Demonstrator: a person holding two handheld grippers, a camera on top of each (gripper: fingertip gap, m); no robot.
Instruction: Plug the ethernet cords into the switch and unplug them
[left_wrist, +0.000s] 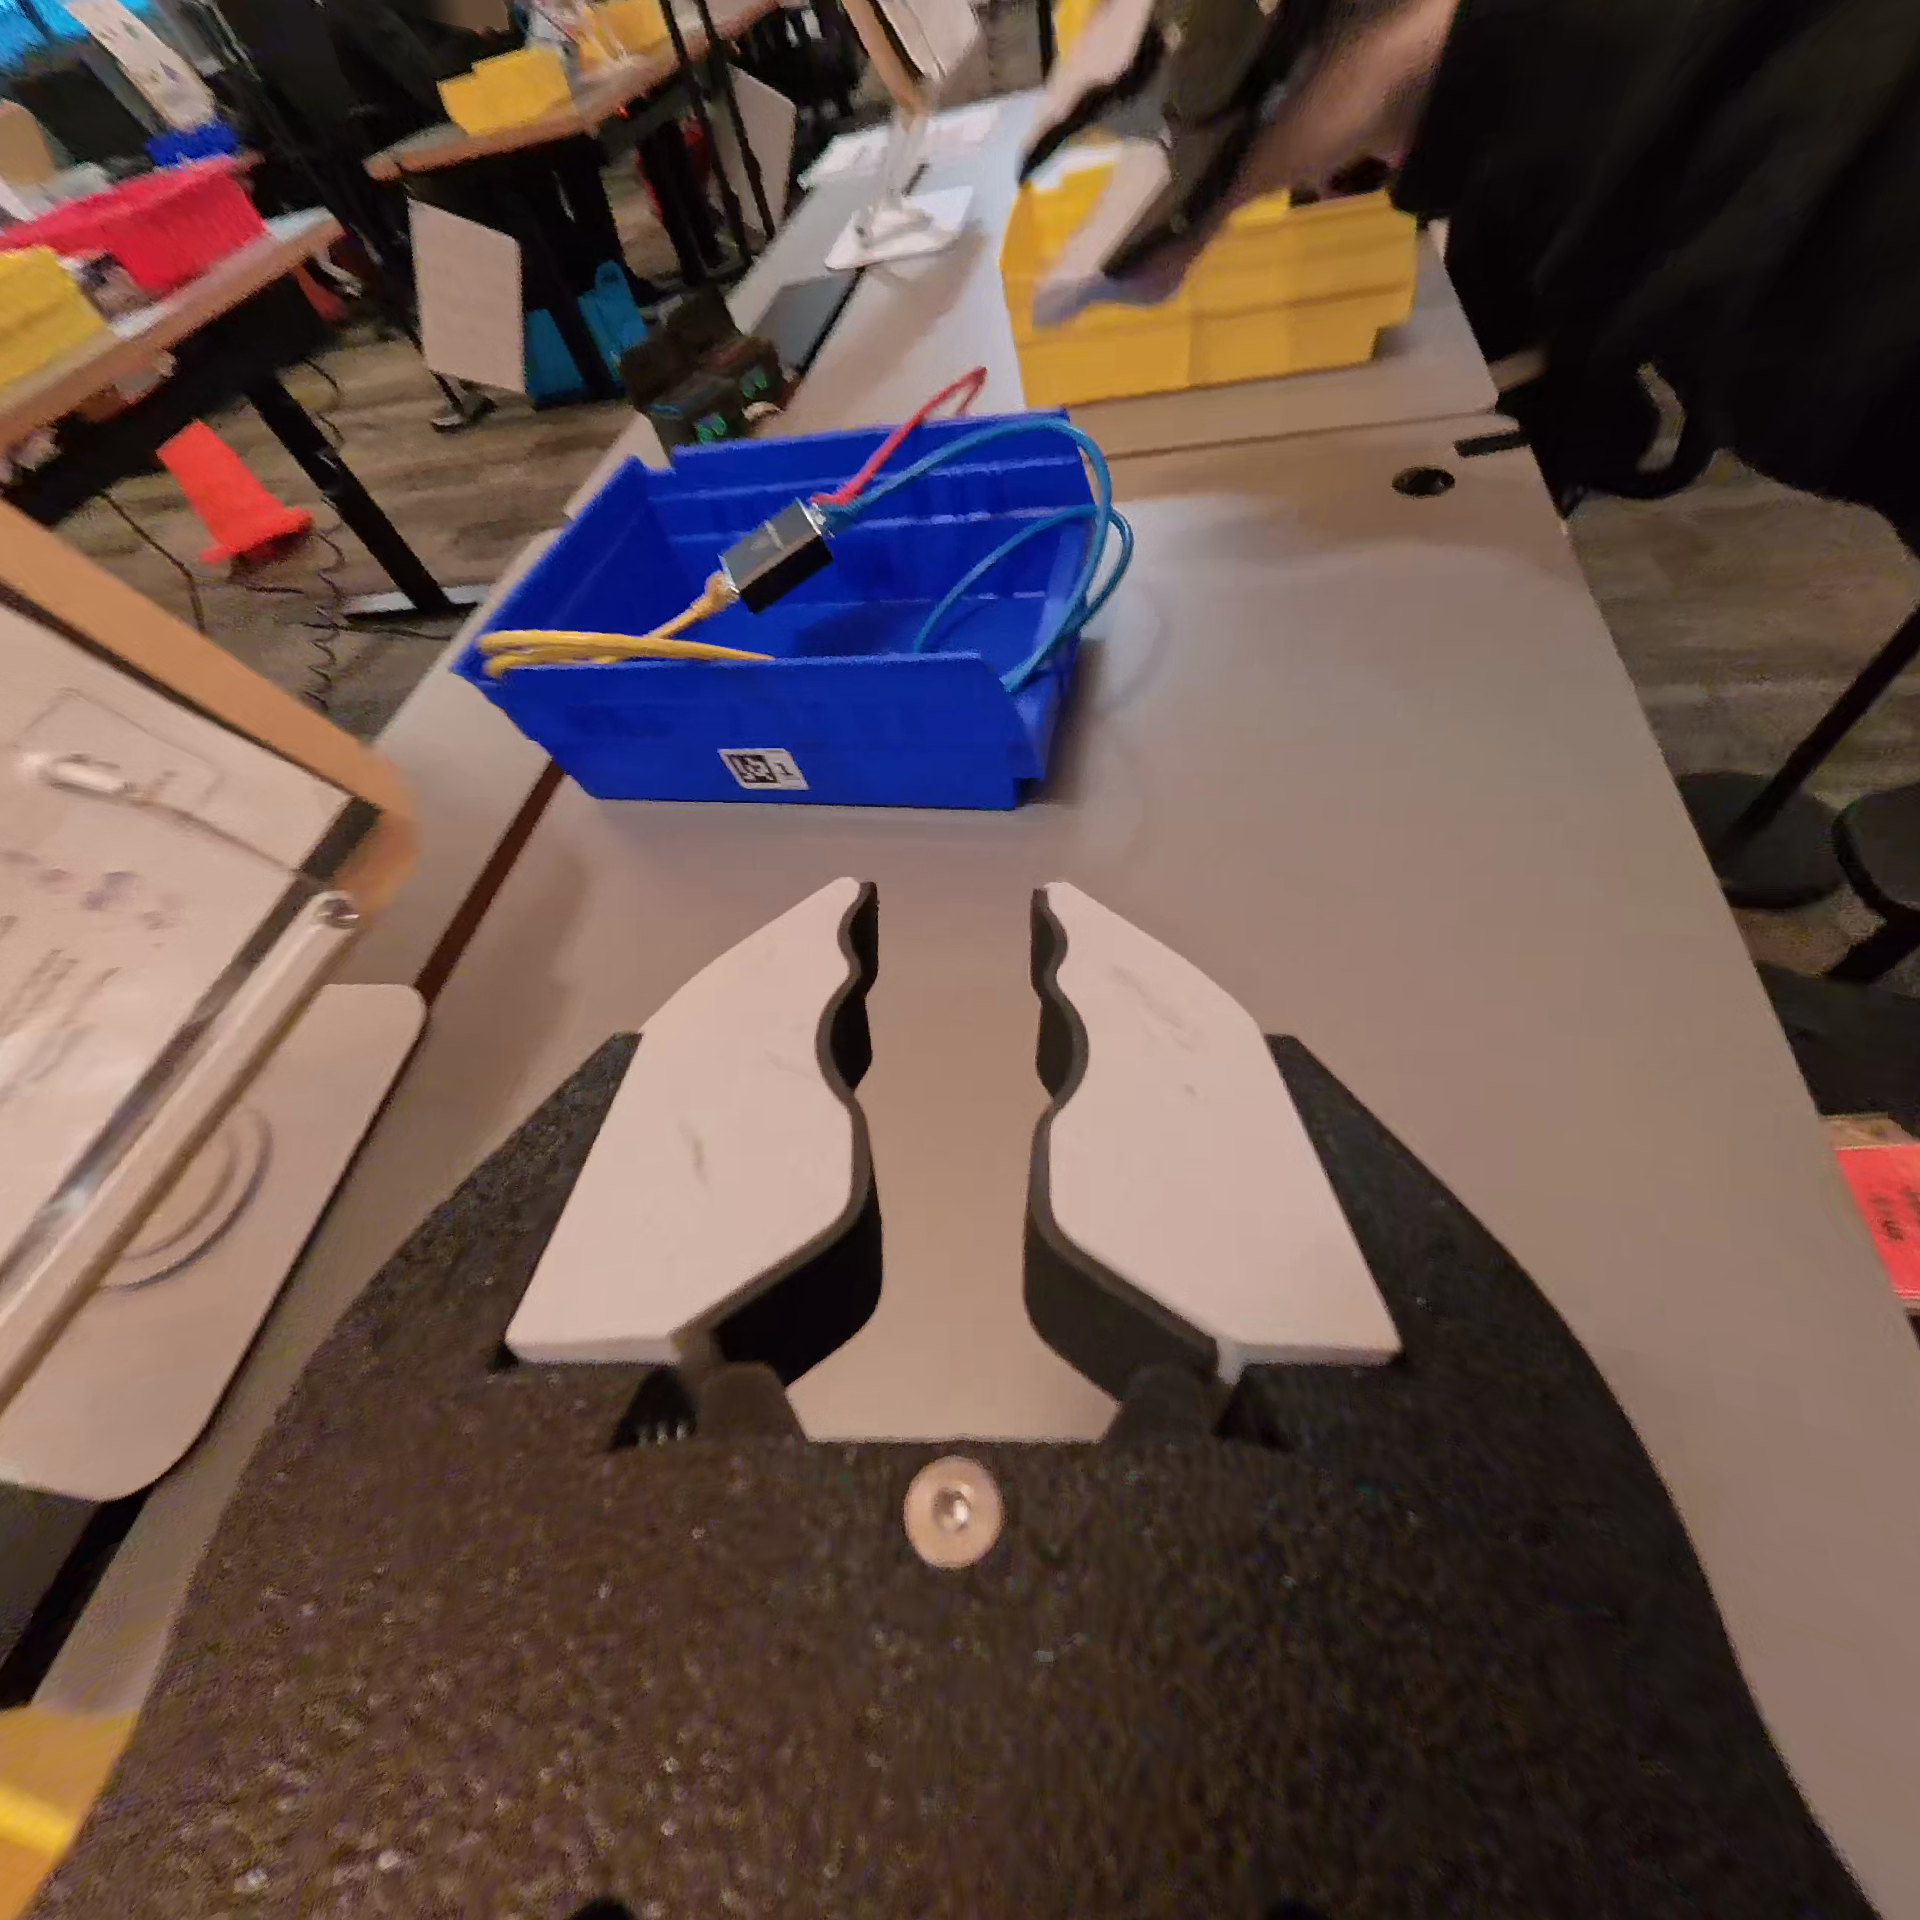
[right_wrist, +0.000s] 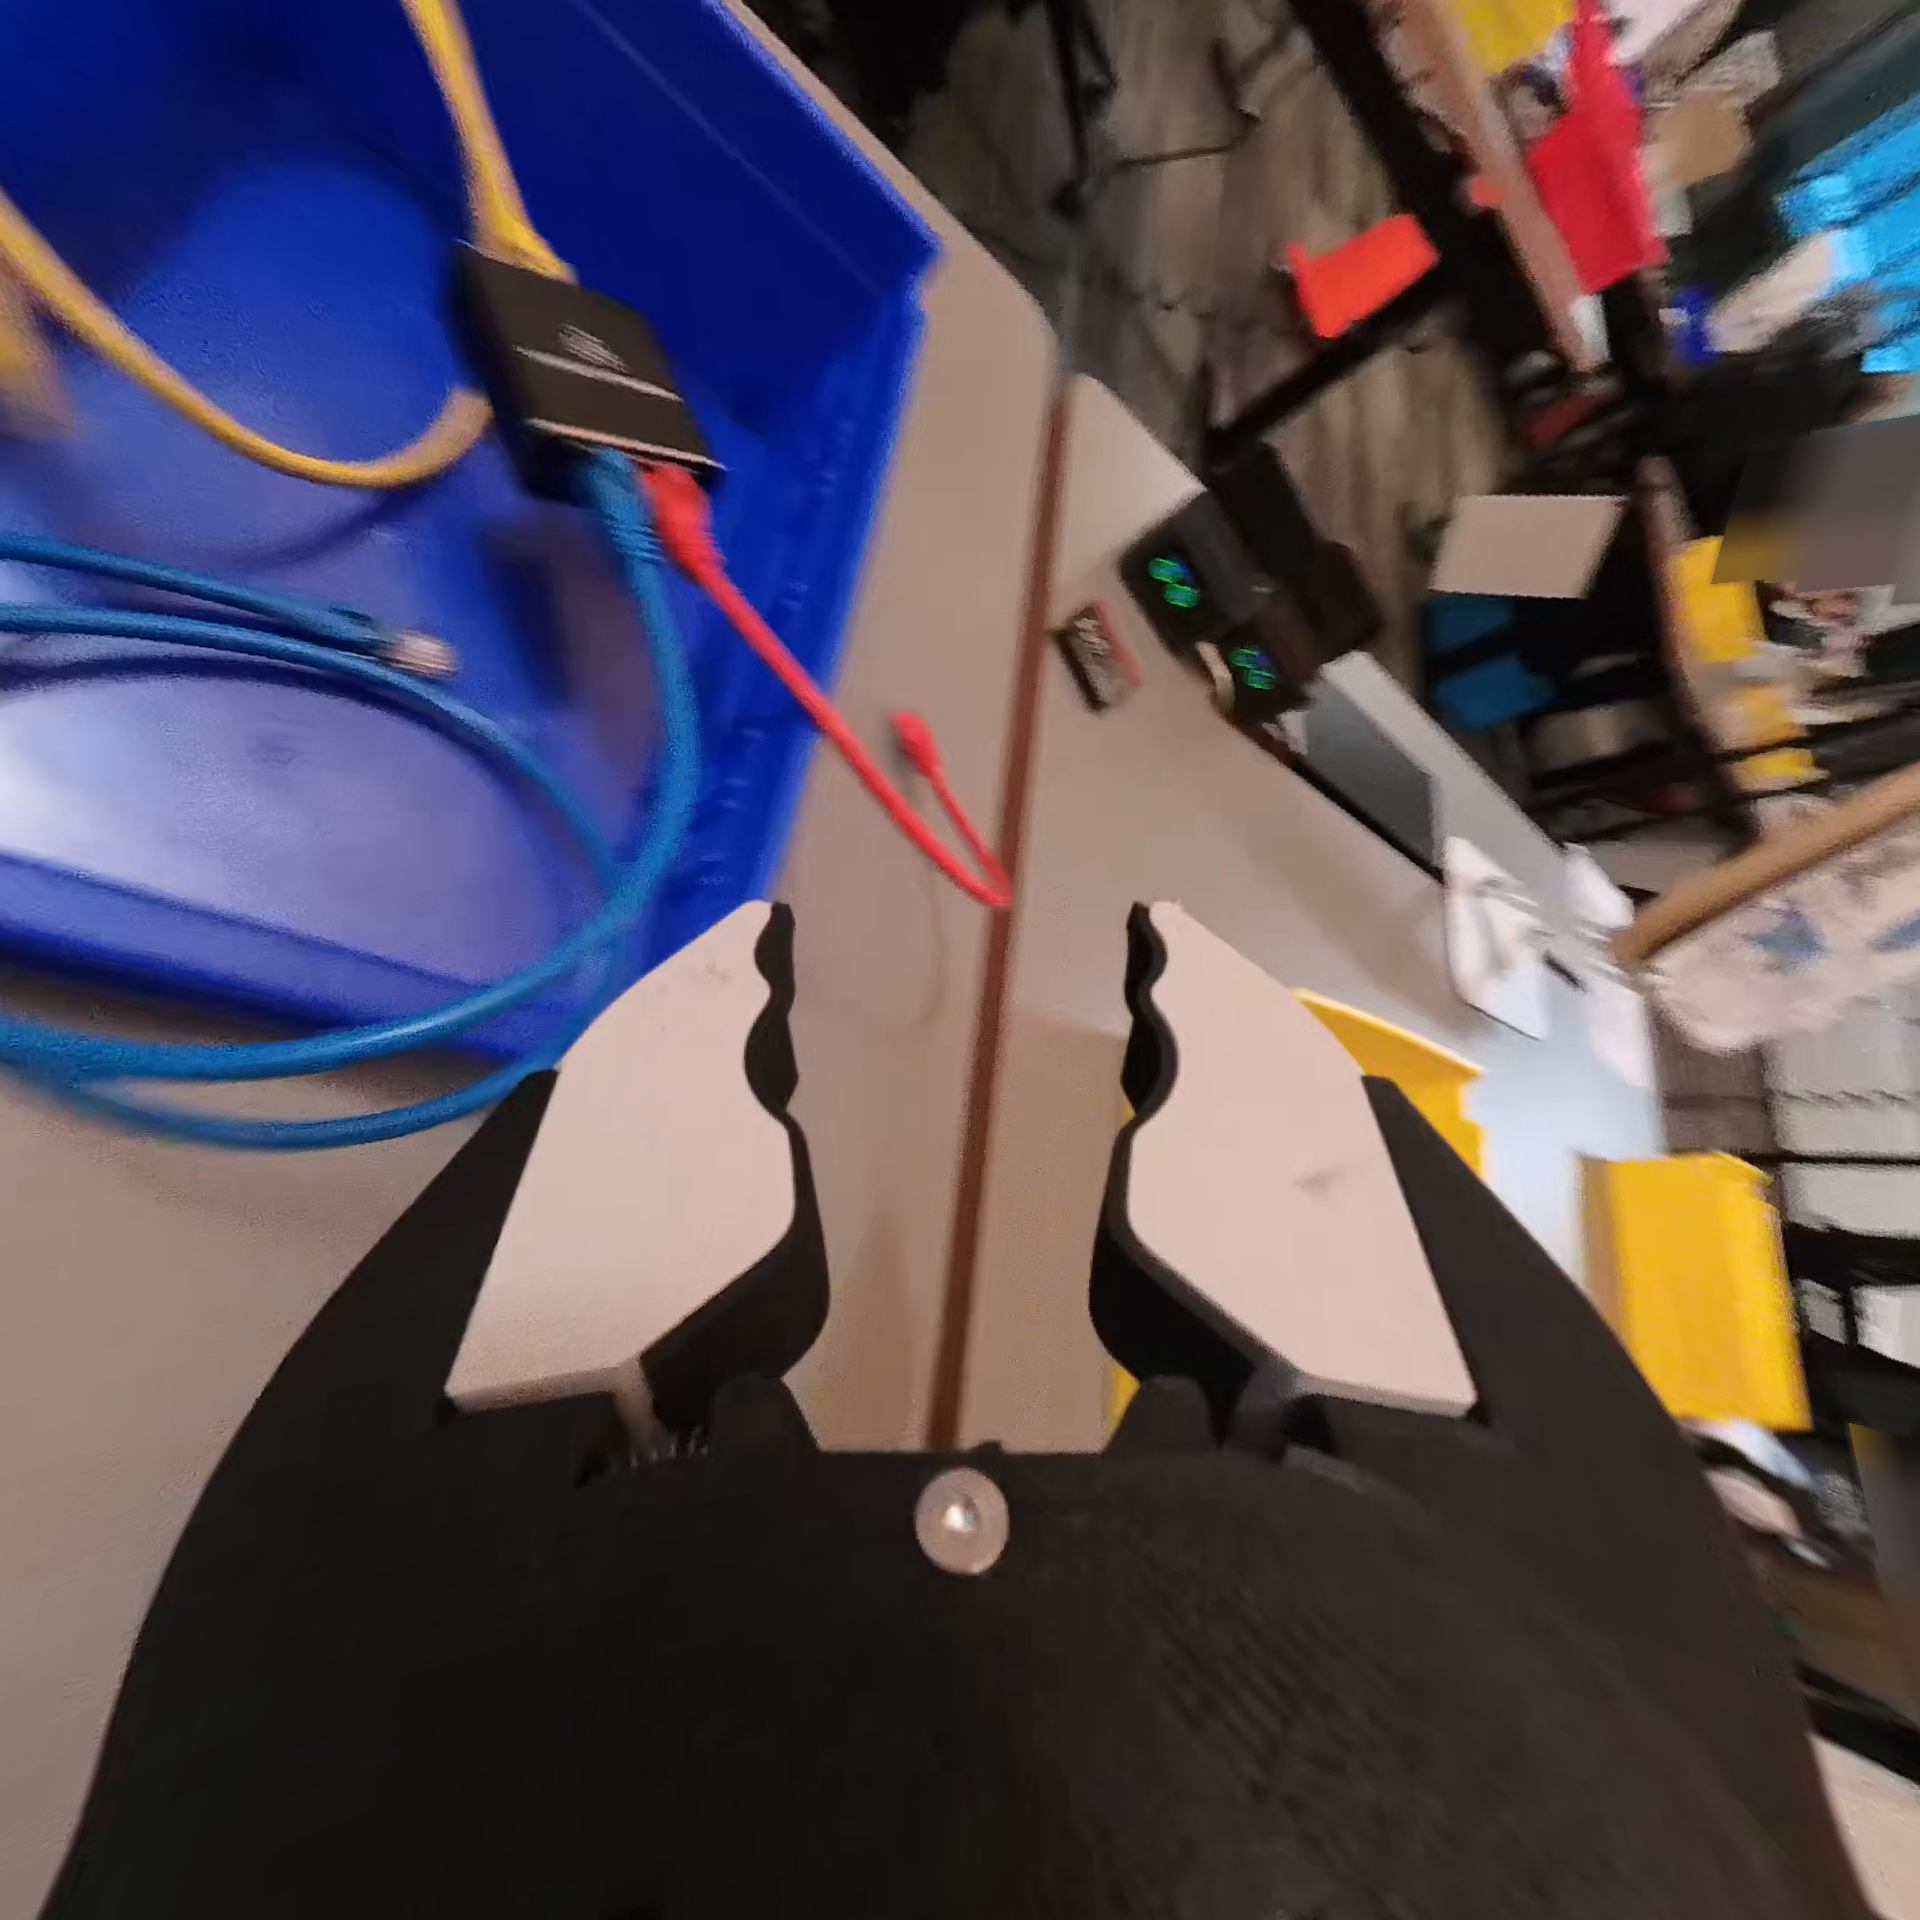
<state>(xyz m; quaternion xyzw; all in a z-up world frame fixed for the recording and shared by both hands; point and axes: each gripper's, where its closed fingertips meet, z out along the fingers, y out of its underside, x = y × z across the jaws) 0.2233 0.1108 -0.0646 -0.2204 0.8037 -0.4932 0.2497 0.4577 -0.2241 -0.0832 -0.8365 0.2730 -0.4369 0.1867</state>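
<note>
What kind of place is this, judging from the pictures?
Probably a shared lab or workshop set up for recording handling tasks. Several long tables stand in rows, each with plastic parts bins: a blue bin holding the switch and cords, yellow bins beyond. An orange cone stands on the floor.

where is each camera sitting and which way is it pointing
Left wrist view: on the left tool, above the grey table, looking forward along it at the blue bin some way ahead; its two open fingers and black body show.
Right wrist view: on the right tool, tilted, close beside the bin, looking across the table seam toward cluttered desks; its open fingers and black body show.
Shared: the bin, the switch inside it, and the blue cord, red cord and yellow cord.
</note>
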